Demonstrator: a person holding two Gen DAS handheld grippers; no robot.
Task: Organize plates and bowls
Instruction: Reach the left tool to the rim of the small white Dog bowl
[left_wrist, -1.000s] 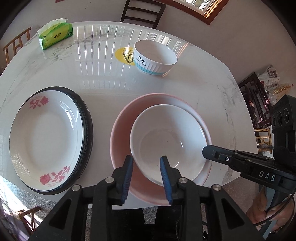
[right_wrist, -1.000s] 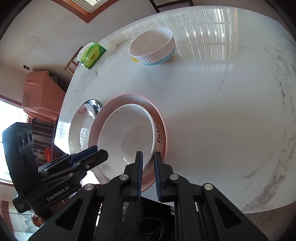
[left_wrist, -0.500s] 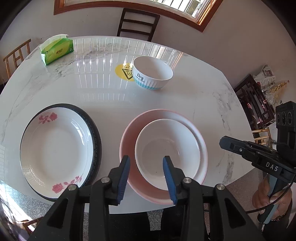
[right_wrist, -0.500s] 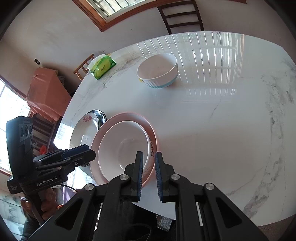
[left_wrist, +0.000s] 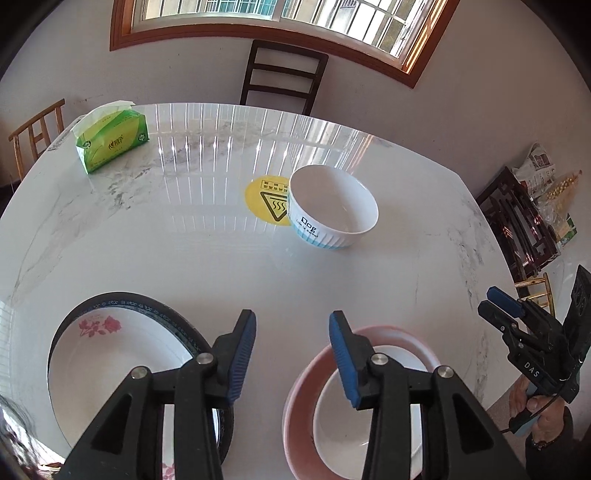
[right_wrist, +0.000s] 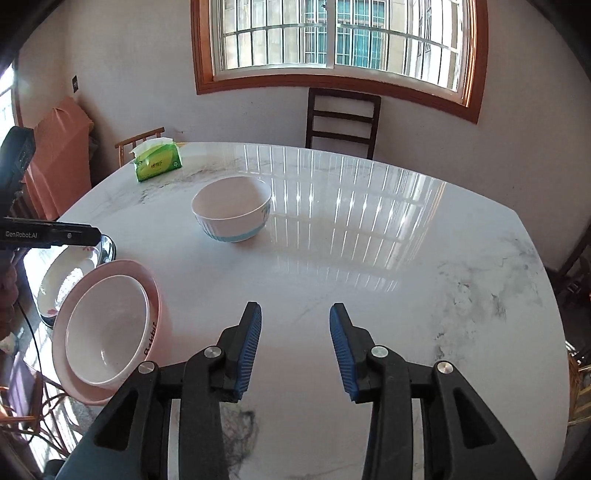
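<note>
A white bowl (left_wrist: 354, 424) sits nested in a pink bowl (left_wrist: 295, 406) at the table's near edge; both show in the right wrist view, white bowl (right_wrist: 107, 328) inside pink bowl (right_wrist: 153, 295). A white floral plate (left_wrist: 110, 365) lies on a dark-rimmed plate (left_wrist: 155, 306) to the left. A ribbed white bowl with a blue base (left_wrist: 332, 206) stands farther back, also in the right wrist view (right_wrist: 232, 210). My left gripper (left_wrist: 291, 354) is open and empty above the near dishes. My right gripper (right_wrist: 295, 347) is open and empty over bare table.
A green tissue pack (left_wrist: 110, 140) lies at the far left of the white marble table (left_wrist: 184, 240). A yellow warning sticker (left_wrist: 266, 199) lies beside the ribbed bowl. A dark chair (left_wrist: 284, 77) stands behind the table, and wooden chairs stand at the left.
Both grippers have pulled back and tilted up from the nested bowls. My right gripper has gone from shut to open. My left gripper has opened wider.
</note>
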